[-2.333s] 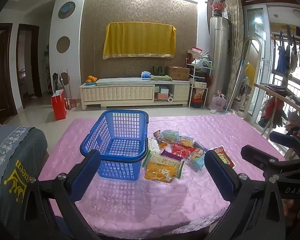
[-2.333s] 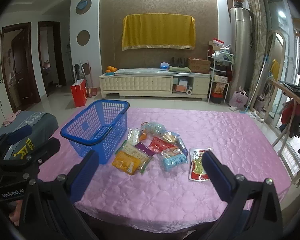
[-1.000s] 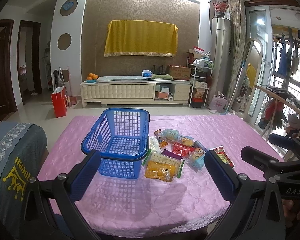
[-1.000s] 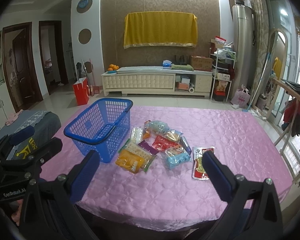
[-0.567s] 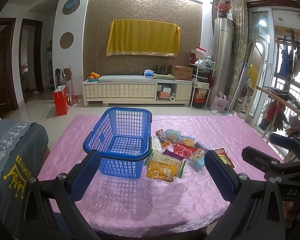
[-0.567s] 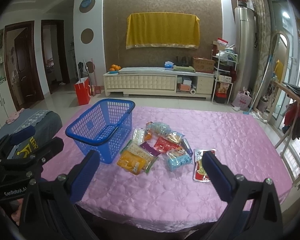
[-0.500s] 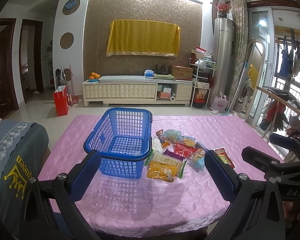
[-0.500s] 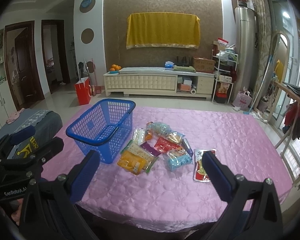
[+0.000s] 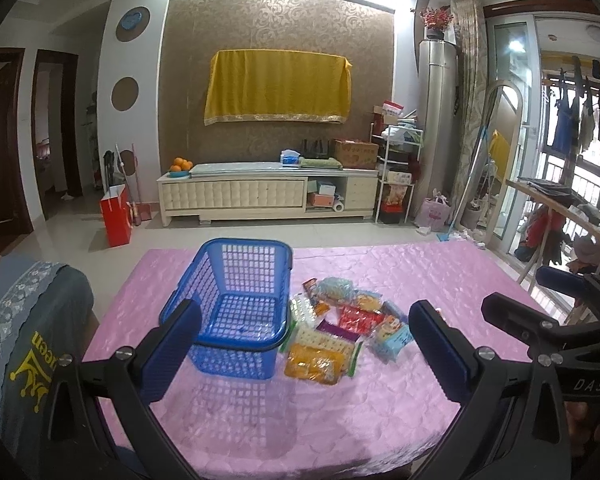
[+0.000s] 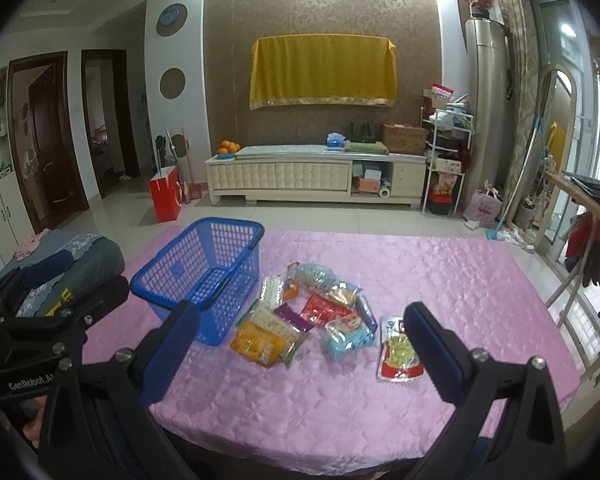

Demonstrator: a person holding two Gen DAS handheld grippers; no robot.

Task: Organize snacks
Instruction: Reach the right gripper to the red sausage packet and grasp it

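Observation:
A blue plastic basket (image 9: 236,308) (image 10: 204,276) stands empty on the left of the pink table (image 9: 340,408) (image 10: 440,280). Right of it lies a pile of several snack packets: an orange one (image 9: 314,364) (image 10: 256,343), a red one (image 10: 323,309), a light blue one (image 9: 392,340) (image 10: 346,338). A red and white packet (image 10: 398,354) lies apart to the right. My left gripper (image 9: 306,350) is open and empty above the near table edge. My right gripper (image 10: 300,350) is open and empty, also short of the pile.
A grey chair back with a cloth cover (image 9: 24,332) stands at the table's left. A white TV cabinet (image 9: 268,196) lines the far wall. A red bag (image 9: 116,220) sits on the floor. A wooden rail with clothes (image 9: 556,216) is on the right.
Both grippers have drifted slightly, so the basket and snacks shift a little in view. Both stay open and empty. Nothing on the table has moved.

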